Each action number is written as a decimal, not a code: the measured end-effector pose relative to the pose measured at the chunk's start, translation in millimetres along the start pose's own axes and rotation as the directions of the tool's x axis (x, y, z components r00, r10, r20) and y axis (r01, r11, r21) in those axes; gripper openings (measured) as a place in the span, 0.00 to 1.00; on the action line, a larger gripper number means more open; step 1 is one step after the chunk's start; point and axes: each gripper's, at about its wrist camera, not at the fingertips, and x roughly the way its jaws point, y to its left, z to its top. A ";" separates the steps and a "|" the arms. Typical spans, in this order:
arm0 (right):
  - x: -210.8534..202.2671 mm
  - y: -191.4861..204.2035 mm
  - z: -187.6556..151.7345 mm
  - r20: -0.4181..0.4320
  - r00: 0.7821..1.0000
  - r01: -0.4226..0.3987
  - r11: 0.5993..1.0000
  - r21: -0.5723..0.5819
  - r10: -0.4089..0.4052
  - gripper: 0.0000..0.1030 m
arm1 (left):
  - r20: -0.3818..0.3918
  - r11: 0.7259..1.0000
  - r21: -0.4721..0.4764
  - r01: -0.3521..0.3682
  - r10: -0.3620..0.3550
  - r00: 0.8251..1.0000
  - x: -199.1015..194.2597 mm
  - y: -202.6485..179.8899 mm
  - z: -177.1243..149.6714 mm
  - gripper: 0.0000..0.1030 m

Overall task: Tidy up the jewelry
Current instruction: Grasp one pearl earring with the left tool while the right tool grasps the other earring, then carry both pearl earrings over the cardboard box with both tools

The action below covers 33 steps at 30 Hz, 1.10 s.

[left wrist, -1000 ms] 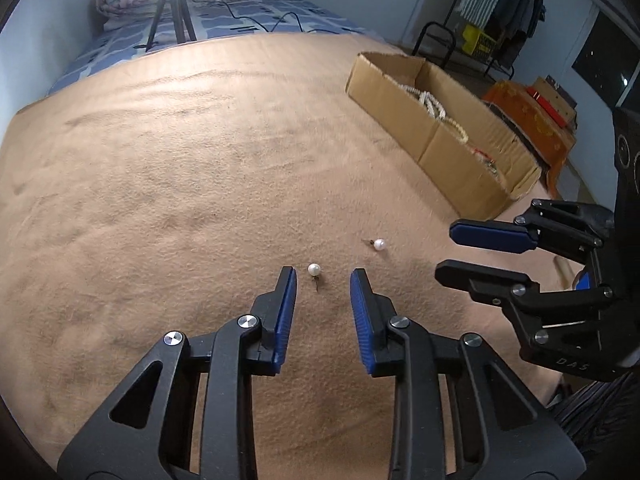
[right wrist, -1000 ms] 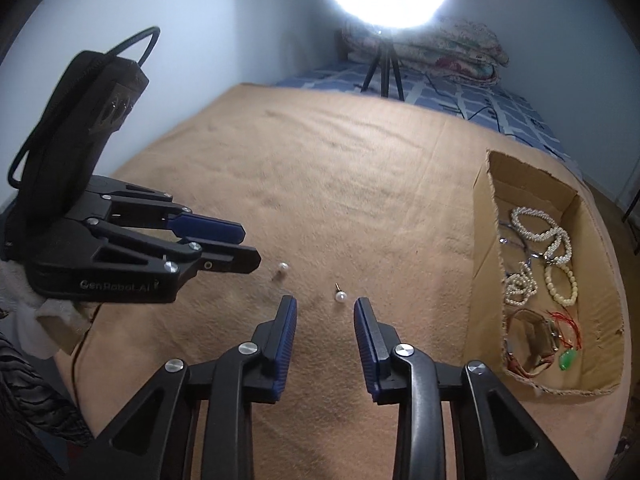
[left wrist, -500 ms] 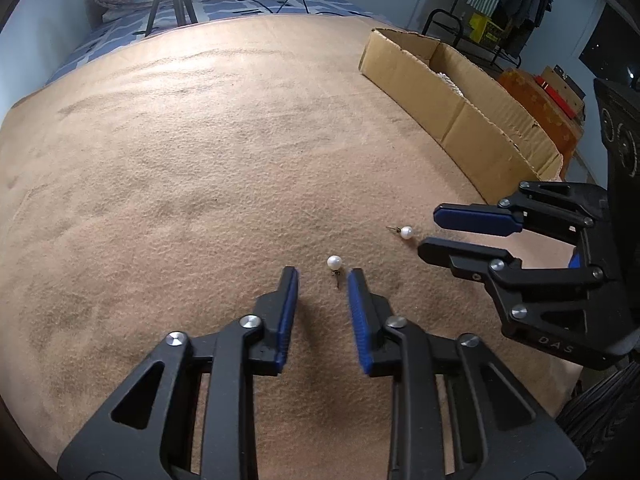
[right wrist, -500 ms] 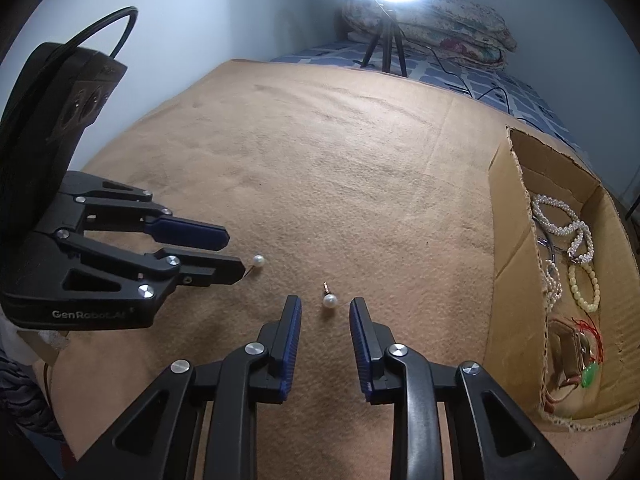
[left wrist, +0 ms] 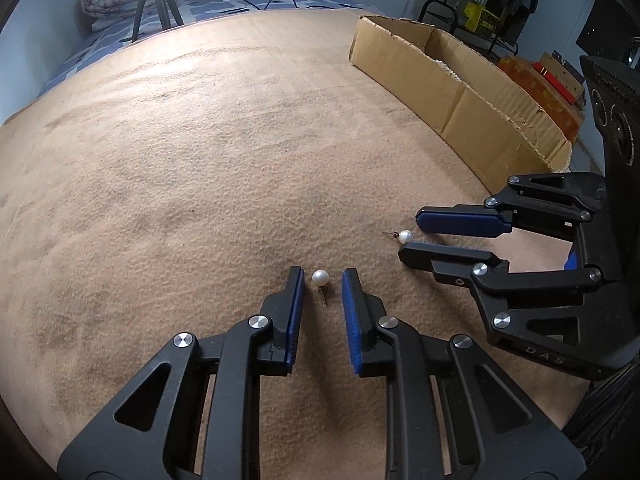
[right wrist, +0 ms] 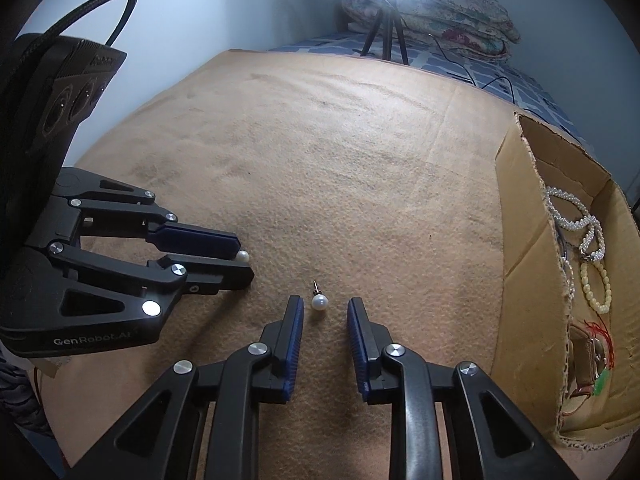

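Observation:
Two pearl stud earrings lie on the tan blanket. In the left wrist view my left gripper (left wrist: 321, 274) is open, its tips on either side of one pearl earring (left wrist: 320, 278). The second pearl earring (left wrist: 405, 235) lies between the tips of my right gripper (left wrist: 408, 232), which is open. In the right wrist view my right gripper (right wrist: 323, 303) is open around that earring (right wrist: 319, 302); the left gripper (right wrist: 245, 258) is at the left with the other pearl (right wrist: 243, 256) at its tips. Both earrings rest on the blanket.
A long cardboard box (right wrist: 520, 216) stands on the right and holds pearl bracelets (right wrist: 576, 220), a beaded bracelet (right wrist: 596, 286) and a red-and-green piece (right wrist: 600, 360). It also shows in the left wrist view (left wrist: 448, 92). A ring-light tripod (right wrist: 384, 36) stands at the far edge.
Both grippers have come lower and forward, so that each now has a pearl earring between its open fingertips. The earrings have not moved.

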 end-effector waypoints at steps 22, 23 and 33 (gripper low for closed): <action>-2.5 8.2 3.2 0.014 1.000 -0.025 0.999 -0.025 0.025 0.06 | 0.021 1.000 -0.006 -0.013 0.013 1.000 -8.1 2.9 -3.4 0.06; -5.6 8.9 3.7 0.021 0.999 -0.028 0.999 -0.024 0.029 0.06 | 0.025 1.000 -0.007 -0.013 0.013 1.000 -10.3 3.2 -3.4 0.06; -58.7 -1.1 10.7 0.121 0.991 -0.051 0.999 -0.001 0.051 0.06 | 0.088 1.000 -0.016 0.012 -0.010 0.996 -42.0 -2.7 3.8 0.06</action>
